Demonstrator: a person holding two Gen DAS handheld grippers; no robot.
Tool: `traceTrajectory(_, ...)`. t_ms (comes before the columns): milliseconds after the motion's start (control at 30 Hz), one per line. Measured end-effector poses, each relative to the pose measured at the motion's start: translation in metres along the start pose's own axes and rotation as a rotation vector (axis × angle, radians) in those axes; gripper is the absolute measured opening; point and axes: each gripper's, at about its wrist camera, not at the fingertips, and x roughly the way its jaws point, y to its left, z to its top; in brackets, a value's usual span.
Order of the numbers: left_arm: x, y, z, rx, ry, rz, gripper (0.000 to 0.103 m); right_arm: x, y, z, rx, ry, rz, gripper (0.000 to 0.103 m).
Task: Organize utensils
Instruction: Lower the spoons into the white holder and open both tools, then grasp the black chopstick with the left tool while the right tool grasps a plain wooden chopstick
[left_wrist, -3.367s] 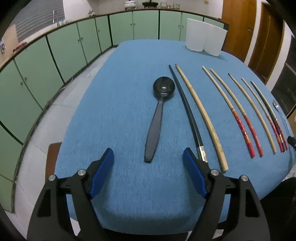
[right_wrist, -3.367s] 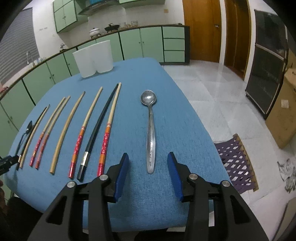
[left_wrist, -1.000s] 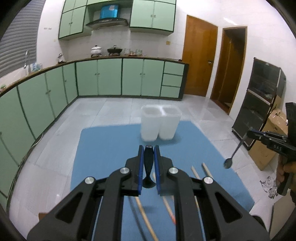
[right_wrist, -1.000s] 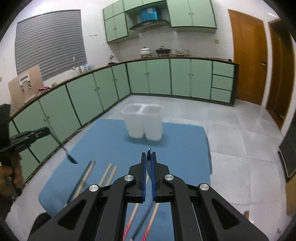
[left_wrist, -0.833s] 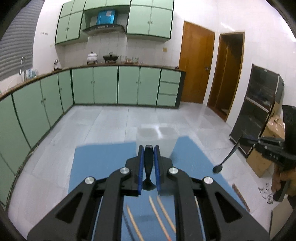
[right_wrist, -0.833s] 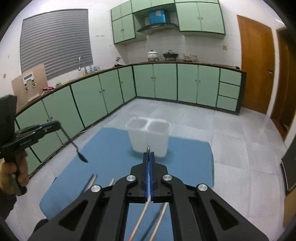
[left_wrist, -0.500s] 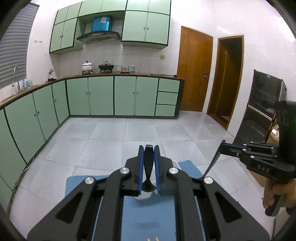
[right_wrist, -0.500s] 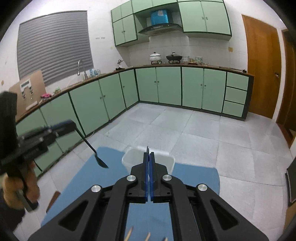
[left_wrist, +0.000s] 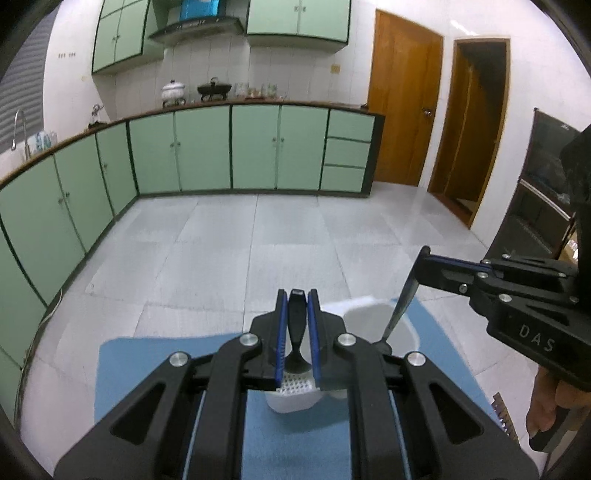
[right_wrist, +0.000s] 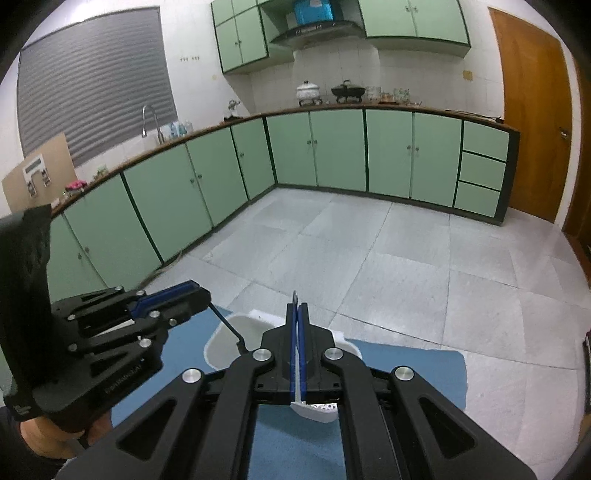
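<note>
Left wrist view shows the black plastic spoon (left_wrist: 296, 325) pinched by its handle between the blue pads of the left tool (left_wrist: 296, 343), jaws nearly closed on it. Its bowl hangs down and its long axis runs steeply downward, right over the near compartment of the white two-compartment plastic holder (left_wrist: 402, 334), whose perforated floor shows between the jaws. That holder stands at the far end of the blue cloth-covered desk (left_wrist: 155, 369), directly below and just ahead of both tools.

To the right in that view, the right tool (left_wrist: 424, 267) has its jaws clamped tight on the end of the thin silver metal spoon (left_wrist: 400, 308), which slants down with its bowl already at or inside the rim of the other compartment; whether it touches the wall I cannot tell. The right wrist view confirms it: the blue pads are pressed flat together with only the spoon's handle tip (right_wrist: 295, 295) poking up between them.

Judging by this, both spoons are lined up bowl-first over their compartments, and the coming move is a short drop straight down and a release. Neither hand is clearly nearer.

White letters "DAS" are printed on the right tool's body. The left tool's side carries faint lettering in the right wrist view, too blurred to read.
</note>
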Motion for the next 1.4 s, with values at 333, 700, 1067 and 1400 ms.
traceTrajectory(333,-0.037,0.017,-0.002,-0.025,-0.036,0.026,0.044,-0.03,-0.003,0.002,0.01,-0.041,-0.016,0.012)
traceTrajectory(700,-0.215,0.031,-0.063,0.003,-0.162,0.089,0.072,-0.202,0.032,-0.079,0.0,-0.26,-0.007,0.038)
traceTrajectory(1067,-0.323,0.018,-0.218,-0.051,-0.134,0.181,0.081,-0.288,0.104,-0.246,-0.051,-0.266,-0.063,0.048)
traceTrajectory(1400,-0.312,-0.004,-0.322,-0.031,0.025,0.183,0.08,-0.248,0.14,-0.35,0.062,-0.103,-0.051,0.046)
